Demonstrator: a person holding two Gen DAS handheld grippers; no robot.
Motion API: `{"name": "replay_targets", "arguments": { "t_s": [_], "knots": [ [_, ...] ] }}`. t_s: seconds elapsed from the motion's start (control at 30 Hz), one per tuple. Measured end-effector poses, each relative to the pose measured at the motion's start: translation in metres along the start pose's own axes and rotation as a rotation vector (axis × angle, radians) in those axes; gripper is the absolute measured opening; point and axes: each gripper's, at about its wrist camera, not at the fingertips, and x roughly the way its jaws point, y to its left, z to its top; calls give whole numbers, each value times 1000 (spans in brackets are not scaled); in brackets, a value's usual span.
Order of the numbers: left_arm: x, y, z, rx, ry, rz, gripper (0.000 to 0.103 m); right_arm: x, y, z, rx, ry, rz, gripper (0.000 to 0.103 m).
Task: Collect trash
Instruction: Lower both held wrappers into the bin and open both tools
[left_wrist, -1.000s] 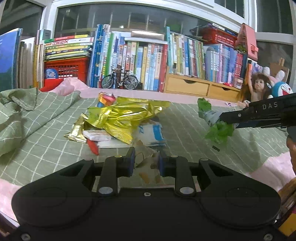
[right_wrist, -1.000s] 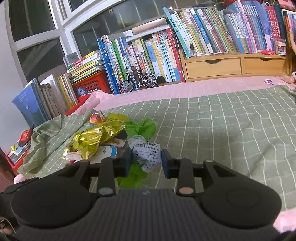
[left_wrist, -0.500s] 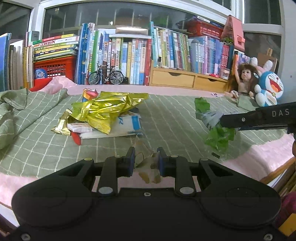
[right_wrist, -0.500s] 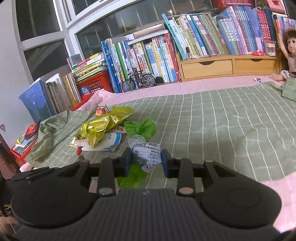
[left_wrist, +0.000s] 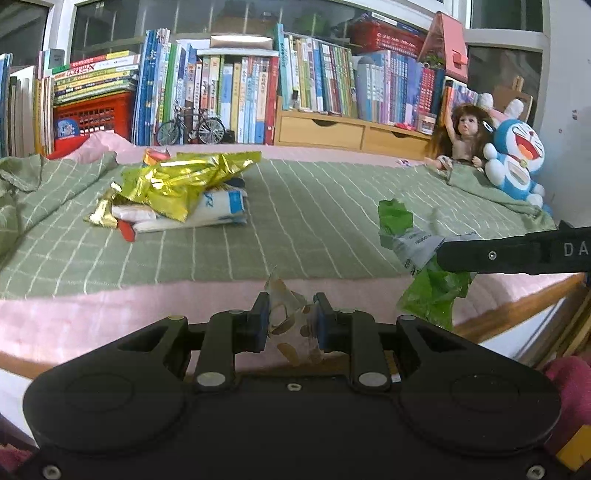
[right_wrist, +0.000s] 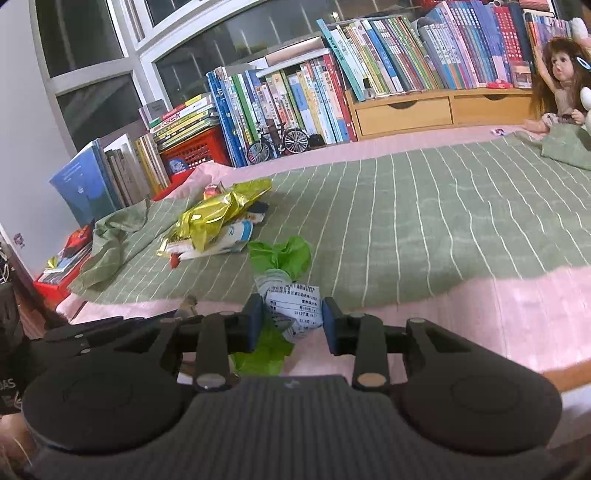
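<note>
My left gripper is shut on a crumpled clear wrapper with brown specks, held over the pink front edge of the bed. My right gripper is shut on a green and white packet with a printed label; the same green and white packet hangs from the right gripper's finger at the right of the left wrist view. A pile of trash lies on the green checked blanket: a gold foil bag over a white and blue packet. That gold foil bag sits far left in the right wrist view.
Rows of books, a red crate, a model bicycle and a wooden drawer unit line the far side. A doll and a blue plush toy sit at the right. The blanket bunches up at the left.
Both grippers have drawn back from the pile toward the bed's front edge, each keeping its hold. The trash pile now looks farther away and the pink edge has come into view.
</note>
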Motion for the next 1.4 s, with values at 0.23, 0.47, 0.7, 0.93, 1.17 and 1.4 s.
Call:
{"name": "replay_targets", "arguments": {
  "t_s": [0.23,0.47,0.7,0.93,1.17,1.4],
  "knots": [
    [-9,-13,-19,17,29,-17,23,-17,7,-20,-17,37,12,38],
    [-20,-22,-29,23,49,-40,23,-28,8,-39,-4,84,25,38],
    [-32,-30,-42,22,72,-69,23,-36,8,-55,5,137,35,38],
    [-35,-39,-59,43,120,-95,23,-41,8,-70,12,194,44,38],
    [-26,-41,-75,39,202,-109,23,-38,5,-81,41,264,38,38],
    [1,-39,-90,1,346,-102,23,-15,-7,-89,128,387,-35,38]
  ]
}}
